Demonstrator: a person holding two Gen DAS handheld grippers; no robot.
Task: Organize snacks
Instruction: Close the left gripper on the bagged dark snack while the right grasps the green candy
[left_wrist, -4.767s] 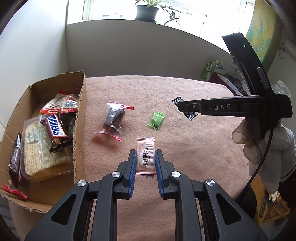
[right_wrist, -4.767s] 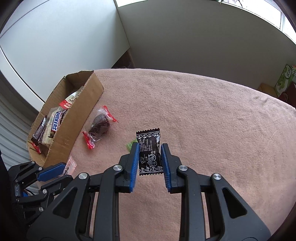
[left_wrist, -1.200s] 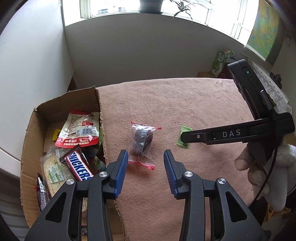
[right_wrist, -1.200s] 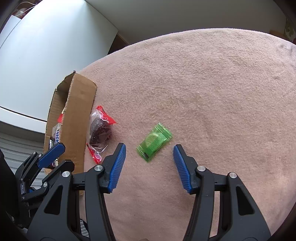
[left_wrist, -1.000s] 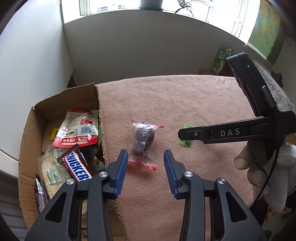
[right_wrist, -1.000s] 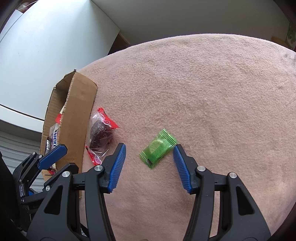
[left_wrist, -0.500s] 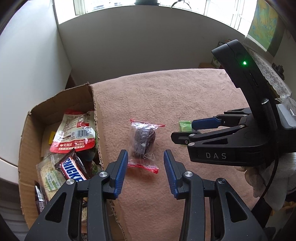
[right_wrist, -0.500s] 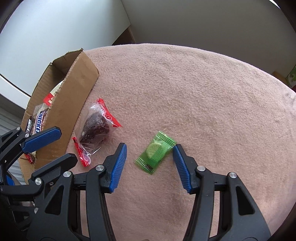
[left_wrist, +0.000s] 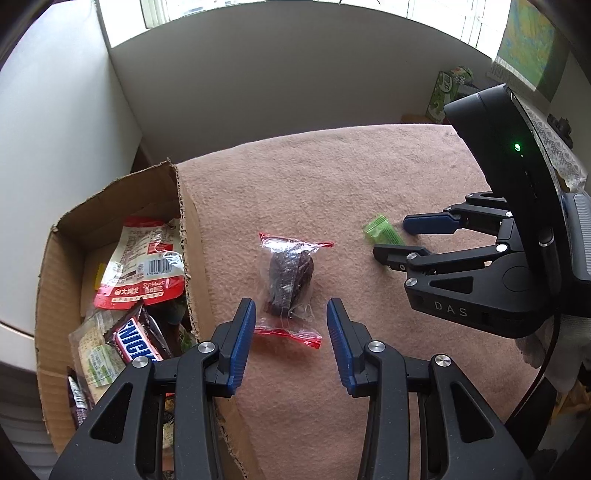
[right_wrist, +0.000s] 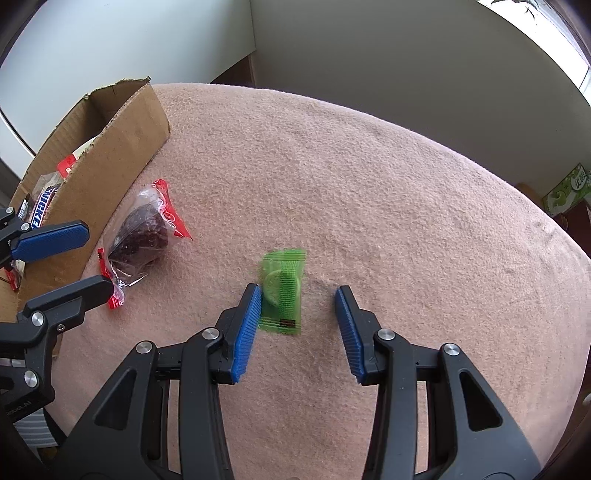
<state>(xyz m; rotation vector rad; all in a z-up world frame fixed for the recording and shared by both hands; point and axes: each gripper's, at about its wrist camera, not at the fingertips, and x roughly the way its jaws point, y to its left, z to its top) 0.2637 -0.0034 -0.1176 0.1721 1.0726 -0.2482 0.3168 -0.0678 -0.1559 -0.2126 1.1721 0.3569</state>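
Observation:
A clear packet with red ends and a dark snack inside (left_wrist: 290, 273) lies on the pink cloth beside the cardboard box (left_wrist: 188, 229). My left gripper (left_wrist: 291, 321) hovers open over its near end, one finger on each side, pads apart from it. A small green candy packet (right_wrist: 282, 288) lies between the fingers of my right gripper (right_wrist: 298, 299), whose jaws are closing. The left pad touches the packet's edge and the right pad stands clear of it. In the left wrist view the right gripper (left_wrist: 391, 238) straddles the green packet (left_wrist: 380, 230).
The box (right_wrist: 122, 136) holds a Snickers bar (left_wrist: 136, 341), a red-and-white pouch (left_wrist: 144, 266) and several other snacks. The pink cloth (right_wrist: 406, 206) covers the table, with walls behind it. A green carton (left_wrist: 445, 94) stands at the far right, and a gloved hand (left_wrist: 535, 347) holds the right gripper.
The right gripper has rolled and its jaws have narrowed around the green packet, which now lies lengthwise between them. The left gripper has sunk slightly toward the dark snack packet.

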